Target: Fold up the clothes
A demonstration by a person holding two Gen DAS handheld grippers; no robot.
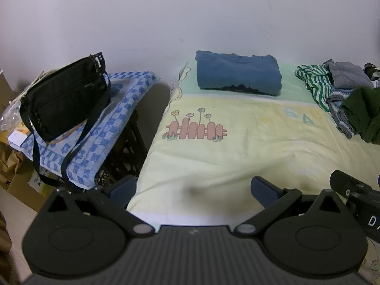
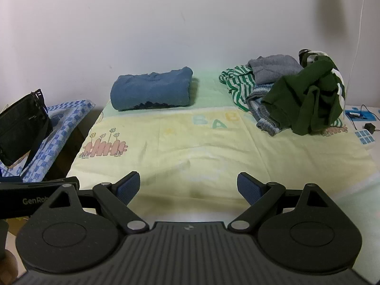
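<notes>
A folded blue garment (image 1: 238,76) (image 2: 152,89) lies at the back of the bed by the wall. To its right sits a loose pile of clothes (image 2: 294,95) (image 1: 342,95): a green-and-white striped piece (image 2: 235,85), grey and blue knits, and a dark green garment (image 2: 306,102) on top. My left gripper (image 1: 193,190) hovers open over the near edge of the pale yellow sheet (image 1: 237,147), holding nothing. My right gripper (image 2: 188,186) is likewise open and empty above the sheet (image 2: 190,147). Each gripper's body shows at the other view's edge.
A black shoulder bag (image 1: 64,99) (image 2: 21,123) rests on a blue checked cloth (image 1: 99,128) over a dark crate left of the bed. Cardboard boxes (image 1: 21,180) stand further left. A white side surface (image 2: 363,128) at right carries blue packets, a charger and cables.
</notes>
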